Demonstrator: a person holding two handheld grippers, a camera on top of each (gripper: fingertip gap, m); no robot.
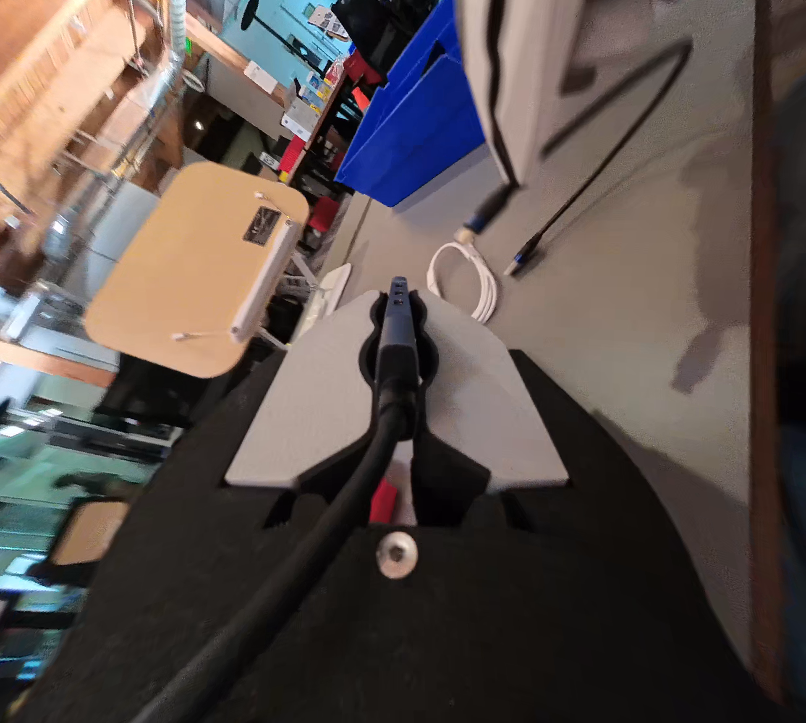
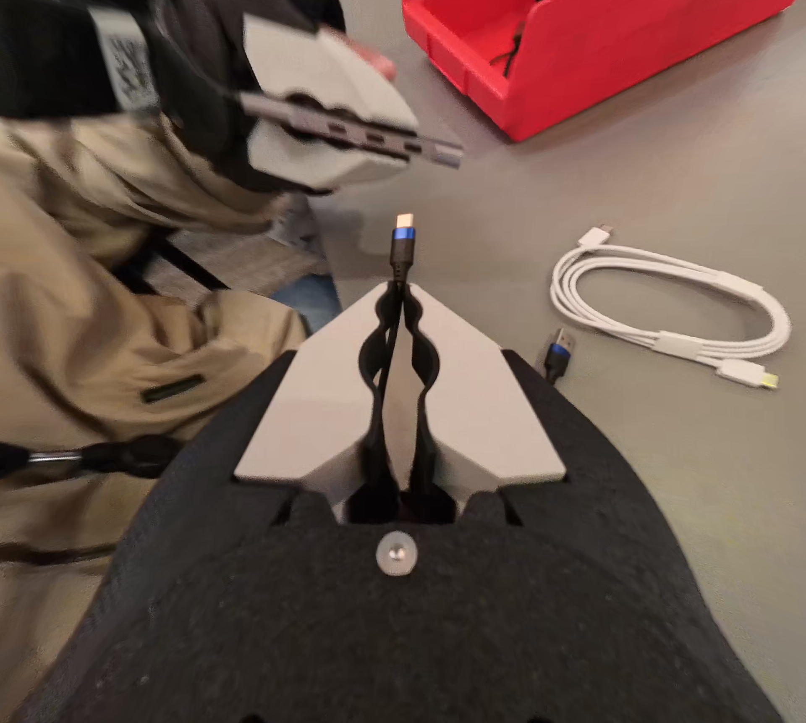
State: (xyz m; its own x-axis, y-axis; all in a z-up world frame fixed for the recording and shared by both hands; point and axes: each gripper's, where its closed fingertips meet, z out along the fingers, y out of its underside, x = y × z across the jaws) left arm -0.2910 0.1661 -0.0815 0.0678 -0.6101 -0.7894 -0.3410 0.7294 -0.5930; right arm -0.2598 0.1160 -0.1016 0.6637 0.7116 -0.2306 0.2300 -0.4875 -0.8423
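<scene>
The left gripper [image 1: 399, 300] clamps a dark hub [image 1: 397, 318]. The right gripper [image 2: 397, 287] pinches a black cable [image 2: 400, 252], left of the coiled white cable [image 2: 671, 309].

Black grippers, grey fingers [image 2: 314, 388], silver screw [image 2: 396, 557], beige sleeve [image 2: 109, 309].

Pale grey fingers [image 2: 305, 388] on a black body make up the right gripper [image 2: 399, 287], clamped on a black cable [image 2: 400, 261] with a blue collar and gold tip. A white coiled cable [image 2: 680, 309] lies on the grey table [image 2: 654, 187]. A red bin [image 2: 610, 39] sits at the far edge. The left gripper [image 1: 399, 296] pinches a dark grey hub [image 1: 397, 318]. A blue bin [image 1: 418, 122] stands beyond.
</scene>
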